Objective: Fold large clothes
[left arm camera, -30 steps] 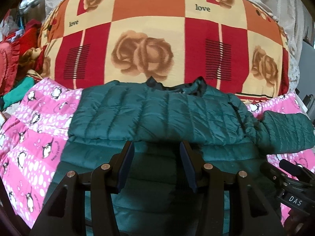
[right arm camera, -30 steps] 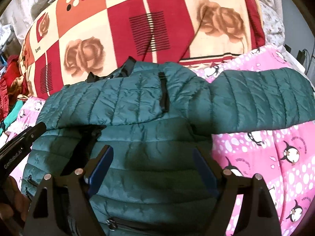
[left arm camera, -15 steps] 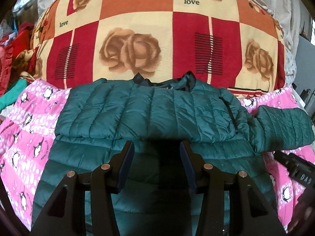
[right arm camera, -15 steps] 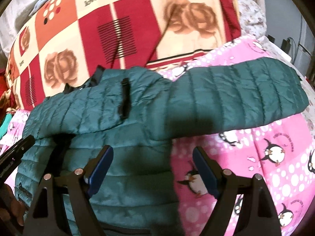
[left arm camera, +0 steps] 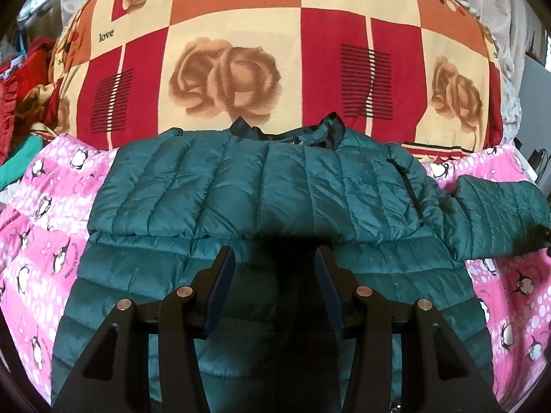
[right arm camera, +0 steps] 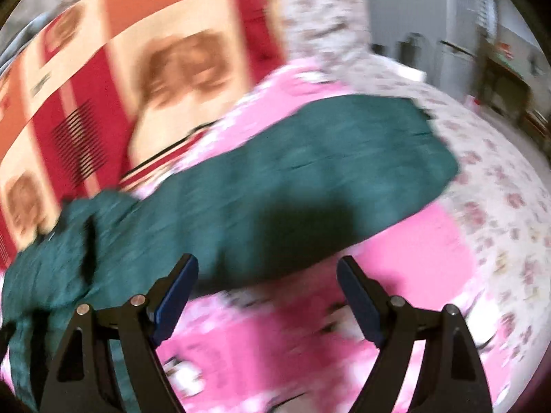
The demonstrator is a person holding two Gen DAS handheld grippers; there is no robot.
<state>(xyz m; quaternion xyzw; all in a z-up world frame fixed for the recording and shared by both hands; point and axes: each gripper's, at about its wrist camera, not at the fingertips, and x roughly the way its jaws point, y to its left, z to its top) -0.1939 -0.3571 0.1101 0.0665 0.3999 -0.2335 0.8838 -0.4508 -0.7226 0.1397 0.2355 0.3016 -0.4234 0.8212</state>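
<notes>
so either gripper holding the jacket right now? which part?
Neither. Left gripper is open above the jacket body; right gripper is open near the outstretched sleeve, nothing between its fingers.

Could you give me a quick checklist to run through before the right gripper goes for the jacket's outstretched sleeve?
1. Right gripper open and empty: ok.
2. Left gripper open and holding nothing: ok.
3. Sleeve lying flat on the pink penguin blanket, uncovered: ok.
4. Other sleeve already folded across the green jacket: ok.
5. Right wrist view sharp enough to aim: not ok, blurred.
6. Cuff condition: cannot tell.
</notes>
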